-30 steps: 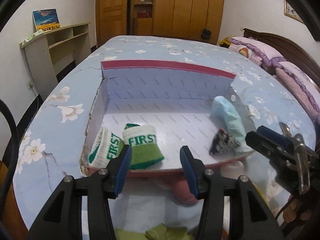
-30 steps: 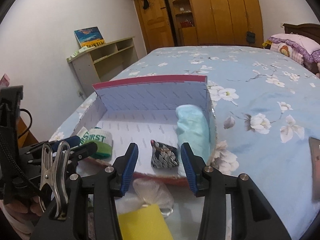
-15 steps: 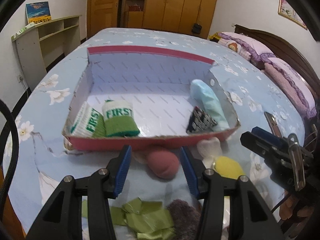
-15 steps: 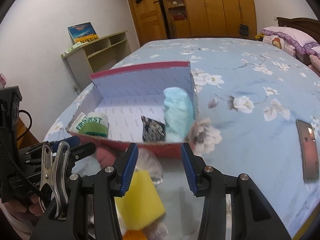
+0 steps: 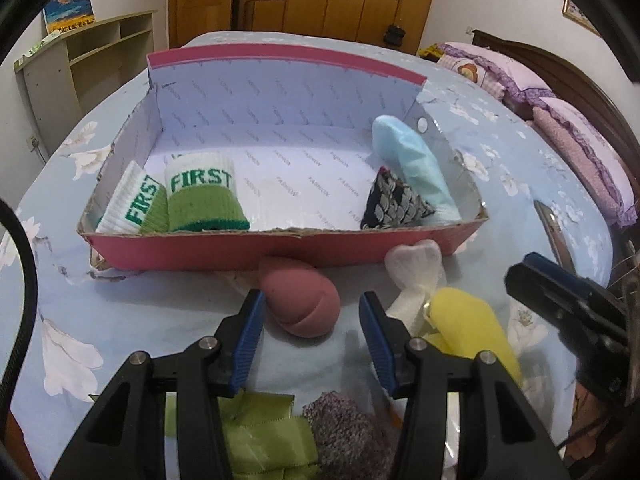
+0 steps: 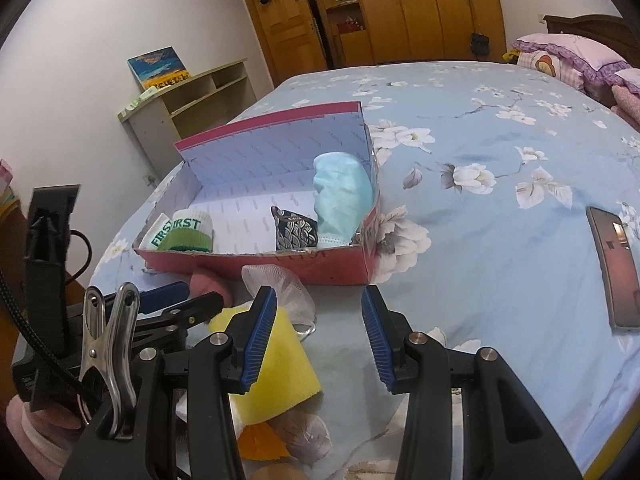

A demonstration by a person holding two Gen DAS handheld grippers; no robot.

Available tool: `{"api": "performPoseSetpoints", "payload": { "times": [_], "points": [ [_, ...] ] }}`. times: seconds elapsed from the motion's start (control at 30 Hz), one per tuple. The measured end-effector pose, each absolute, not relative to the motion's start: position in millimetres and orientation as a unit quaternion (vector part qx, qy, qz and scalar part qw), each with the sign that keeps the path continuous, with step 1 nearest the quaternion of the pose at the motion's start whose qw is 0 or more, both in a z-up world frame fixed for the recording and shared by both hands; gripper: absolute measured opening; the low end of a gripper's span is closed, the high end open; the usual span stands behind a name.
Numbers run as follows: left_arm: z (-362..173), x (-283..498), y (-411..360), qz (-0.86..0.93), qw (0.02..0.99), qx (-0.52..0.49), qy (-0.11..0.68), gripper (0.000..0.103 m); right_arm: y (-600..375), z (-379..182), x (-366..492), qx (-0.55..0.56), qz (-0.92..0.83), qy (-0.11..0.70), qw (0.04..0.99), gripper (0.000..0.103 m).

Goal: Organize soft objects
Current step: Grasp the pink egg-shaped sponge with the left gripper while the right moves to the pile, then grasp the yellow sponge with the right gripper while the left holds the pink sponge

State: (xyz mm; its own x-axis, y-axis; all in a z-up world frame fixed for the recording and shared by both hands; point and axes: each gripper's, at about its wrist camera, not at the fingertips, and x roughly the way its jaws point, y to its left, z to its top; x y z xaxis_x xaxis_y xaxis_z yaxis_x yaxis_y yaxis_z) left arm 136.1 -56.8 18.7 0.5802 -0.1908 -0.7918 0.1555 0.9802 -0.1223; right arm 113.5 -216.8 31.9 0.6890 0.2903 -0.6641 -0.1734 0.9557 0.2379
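A pink cardboard box [image 5: 280, 246] [image 6: 320, 266] lies on the bed. It holds two green-and-white "FIRST" socks [image 5: 200, 196] [image 6: 188, 234], a dark patterned pouch [image 5: 394, 200] [image 6: 294, 232] and a light blue cloth roll [image 5: 416, 164] [image 6: 340, 204]. In front of the box lie a pink egg-shaped sponge [image 5: 304, 304] [image 6: 208, 282], a white mesh puff [image 5: 416, 272] [image 6: 280, 286] and a yellow sponge [image 5: 472, 328] [image 6: 276, 364]. My left gripper [image 5: 311, 332] is open, just short of the pink sponge. My right gripper [image 6: 318, 336] is open, its left finger over the yellow sponge.
Green ribbon [image 5: 260, 436] and a brown fuzzy item [image 5: 348, 432] lie under the left gripper. An orange piece [image 6: 260, 444] lies near the right gripper. A phone [image 6: 612, 272] lies on the bed at right. Pillows [image 5: 580, 136] and a shelf [image 5: 88, 60] flank the bed.
Both grippers have pulled back from the box toward the bed's near edge. The loose items in front of the box have come into view. Both grippers stay open.
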Motion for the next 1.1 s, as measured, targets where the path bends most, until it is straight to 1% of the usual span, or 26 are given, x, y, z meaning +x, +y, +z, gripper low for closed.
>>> {"api": "performPoseSetpoints", "payload": {
  "times": [0.2, 0.37, 0.4, 0.43, 0.6, 0.8, 0.97, 1.1],
  "points": [
    [11, 142, -59, -0.078, 0.889, -0.009, 0.451, 0.052, -220, 26, 112, 0.084, 0.122, 0.376, 0.915, 0.046],
    [1, 149, -54, -0.07, 0.877, -0.027, 0.474, 0.05, -221, 19, 115, 0.089, 0.122, 0.385, 0.911, 0.045],
    [0, 149, -54, -0.071, 0.878, -0.028, 0.472, 0.049, -222, 18, 115, 0.089, 0.122, 0.385, 0.91, 0.045],
    [1, 148, -54, -0.074, 0.88, -0.028, 0.469, 0.045, -222, 18, 115, 0.09, 0.122, 0.385, 0.91, 0.045],
    [5, 144, -55, -0.082, 0.882, -0.022, 0.463, 0.042, -223, 18, 115, 0.091, 0.121, 0.386, 0.91, 0.045],
    [13, 136, -51, -0.091, 0.889, -0.023, 0.448, 0.042, -220, 16, 117, 0.09, 0.119, 0.392, 0.908, 0.045],
    [24, 123, -47, -0.081, 0.905, -0.001, 0.417, 0.042, -217, 18, 114, 0.092, 0.12, 0.393, 0.907, 0.045],
    [28, 116, -38, -0.08, 0.907, -0.009, 0.414, 0.042, -212, 20, 110, 0.089, 0.122, 0.393, 0.907, 0.045]
  ]
}}
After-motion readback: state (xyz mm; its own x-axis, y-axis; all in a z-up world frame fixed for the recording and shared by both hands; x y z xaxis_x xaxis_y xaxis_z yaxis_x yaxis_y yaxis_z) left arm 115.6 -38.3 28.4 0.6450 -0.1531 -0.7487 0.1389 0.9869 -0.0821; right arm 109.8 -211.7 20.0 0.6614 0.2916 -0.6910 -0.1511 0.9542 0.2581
